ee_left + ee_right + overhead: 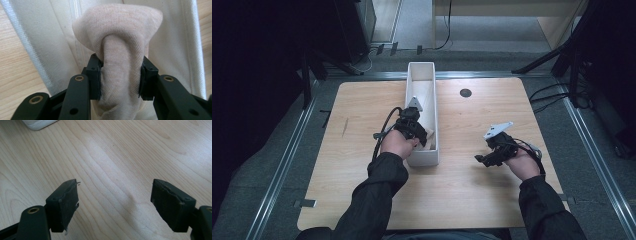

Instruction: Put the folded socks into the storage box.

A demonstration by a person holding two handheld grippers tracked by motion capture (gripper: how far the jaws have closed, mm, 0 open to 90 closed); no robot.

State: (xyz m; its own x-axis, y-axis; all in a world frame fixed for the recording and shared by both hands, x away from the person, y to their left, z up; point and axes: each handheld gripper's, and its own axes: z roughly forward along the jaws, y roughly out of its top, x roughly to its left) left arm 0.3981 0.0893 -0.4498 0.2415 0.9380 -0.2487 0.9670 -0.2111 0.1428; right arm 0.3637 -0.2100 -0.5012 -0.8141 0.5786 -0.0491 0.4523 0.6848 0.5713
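I'm holding my left tongs pinched on a bunched beige cloth over the white bin, near its front end; cloth isn't let go yet, so drop-in's nearly done; right tongs are hovering wide open & empty above the tabletop.
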